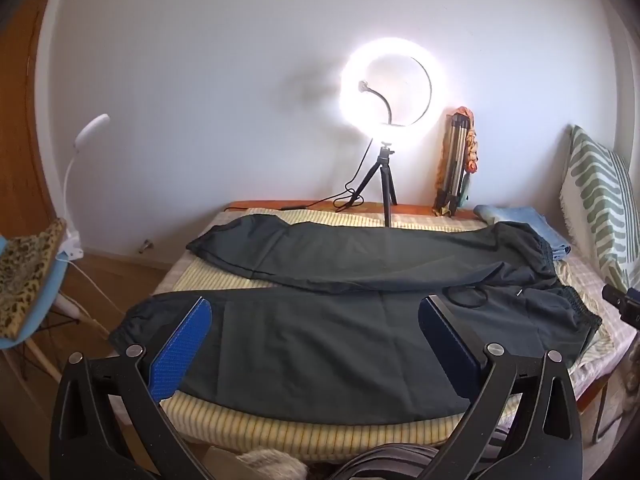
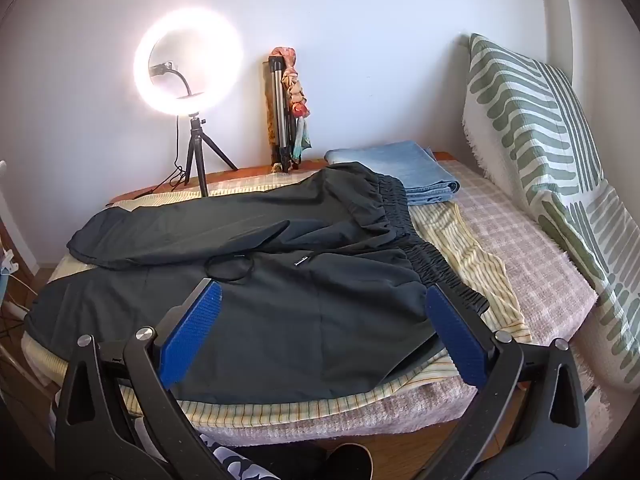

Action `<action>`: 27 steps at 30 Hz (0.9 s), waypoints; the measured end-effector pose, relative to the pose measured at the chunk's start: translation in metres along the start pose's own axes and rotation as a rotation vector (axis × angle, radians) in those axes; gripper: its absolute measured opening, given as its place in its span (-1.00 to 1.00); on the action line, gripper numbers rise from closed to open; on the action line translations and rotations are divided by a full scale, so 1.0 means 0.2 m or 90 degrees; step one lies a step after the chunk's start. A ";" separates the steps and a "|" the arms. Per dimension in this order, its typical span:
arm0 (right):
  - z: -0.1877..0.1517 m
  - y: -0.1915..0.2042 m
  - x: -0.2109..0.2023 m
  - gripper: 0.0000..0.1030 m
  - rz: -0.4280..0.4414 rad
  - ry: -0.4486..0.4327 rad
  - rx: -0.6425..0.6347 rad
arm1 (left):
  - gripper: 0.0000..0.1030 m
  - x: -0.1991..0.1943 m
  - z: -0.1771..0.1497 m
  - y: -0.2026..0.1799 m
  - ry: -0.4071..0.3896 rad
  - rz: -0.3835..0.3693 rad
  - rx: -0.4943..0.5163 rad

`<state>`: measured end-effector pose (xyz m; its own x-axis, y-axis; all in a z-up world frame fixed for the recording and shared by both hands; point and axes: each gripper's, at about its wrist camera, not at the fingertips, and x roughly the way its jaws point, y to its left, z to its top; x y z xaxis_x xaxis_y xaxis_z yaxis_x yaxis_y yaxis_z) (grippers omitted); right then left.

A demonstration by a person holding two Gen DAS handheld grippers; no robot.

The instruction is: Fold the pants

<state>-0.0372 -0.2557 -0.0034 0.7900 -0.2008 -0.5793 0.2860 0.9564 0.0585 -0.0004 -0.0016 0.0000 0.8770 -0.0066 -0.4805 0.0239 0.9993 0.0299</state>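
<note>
Dark pants lie spread flat on a striped yellow cloth on the bed, legs to the left, elastic waistband to the right. The far leg angles away from the near leg. A drawstring loop lies on the front. My left gripper is open above the near leg, holding nothing. My right gripper is open above the hip area of the pants near the waistband, holding nothing.
A lit ring light on a small tripod stands at the bed's far edge. A folded tripod with a scarf leans on the wall. Folded blue jeans lie behind the waistband. A green striped cushion stands at right. A chair is left.
</note>
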 end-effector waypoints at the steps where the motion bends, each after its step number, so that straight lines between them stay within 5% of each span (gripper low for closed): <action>1: 0.00 0.00 0.00 1.00 0.000 0.004 0.001 | 0.99 0.00 0.00 -0.01 -0.002 0.000 0.003; 27: -0.02 0.02 0.00 1.00 0.020 -0.005 -0.007 | 0.99 -0.01 0.01 0.03 0.001 -0.009 -0.036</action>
<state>-0.0390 -0.2501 -0.0066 0.8023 -0.1728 -0.5714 0.2560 0.9643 0.0678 -0.0017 0.0040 0.0037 0.8760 -0.0206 -0.4820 0.0086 0.9996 -0.0270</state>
